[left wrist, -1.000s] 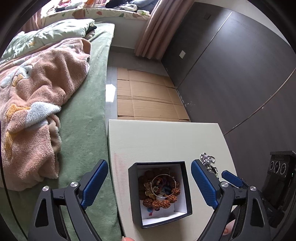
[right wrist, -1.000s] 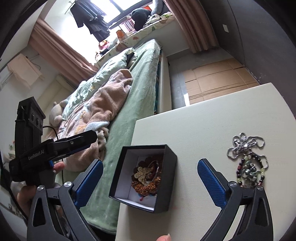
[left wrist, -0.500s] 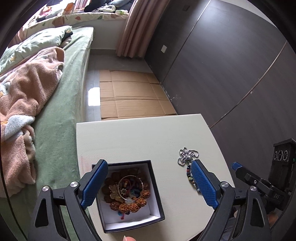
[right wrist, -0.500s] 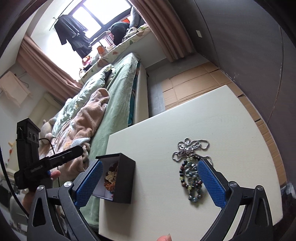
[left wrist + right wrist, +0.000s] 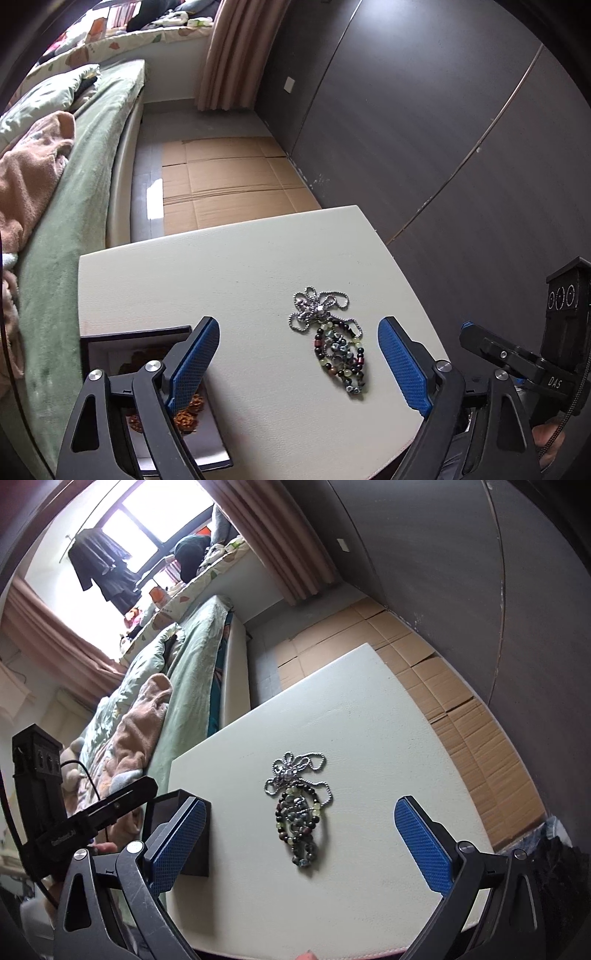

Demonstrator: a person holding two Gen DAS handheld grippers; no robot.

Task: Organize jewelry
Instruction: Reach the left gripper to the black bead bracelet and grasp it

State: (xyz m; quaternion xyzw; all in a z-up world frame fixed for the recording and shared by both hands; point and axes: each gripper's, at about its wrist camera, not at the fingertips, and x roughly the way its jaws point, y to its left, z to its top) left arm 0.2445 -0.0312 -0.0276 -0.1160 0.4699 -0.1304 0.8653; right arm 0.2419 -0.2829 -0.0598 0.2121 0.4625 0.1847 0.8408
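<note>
A pile of jewelry lies on the white table (image 5: 229, 273): a silver ball chain (image 5: 317, 308) and beaded bracelets (image 5: 341, 356) touching it. The pile also shows in the right wrist view, chain (image 5: 293, 771) and beads (image 5: 297, 823). A black box (image 5: 110, 343) with a white lining holds brown bead jewelry (image 5: 188, 410) at the table's left; its dark side (image 5: 195, 834) shows in the right wrist view. My left gripper (image 5: 299, 365) is open and empty, above the table between box and pile. My right gripper (image 5: 299, 845) is open and empty, with the beads between its fingers.
A bed with a green cover (image 5: 70, 206) and a pink blanket (image 5: 26, 177) runs along the table's left. Flattened cardboard (image 5: 229, 184) covers the floor beyond the table. A dark wardrobe wall (image 5: 424, 129) stands to the right. Curtains (image 5: 291, 542) hang by the window.
Both grippers have swung to the right, away from the box and toward the jewelry pile. The pile now sits between the right gripper's fingers. Both grippers stay open.
</note>
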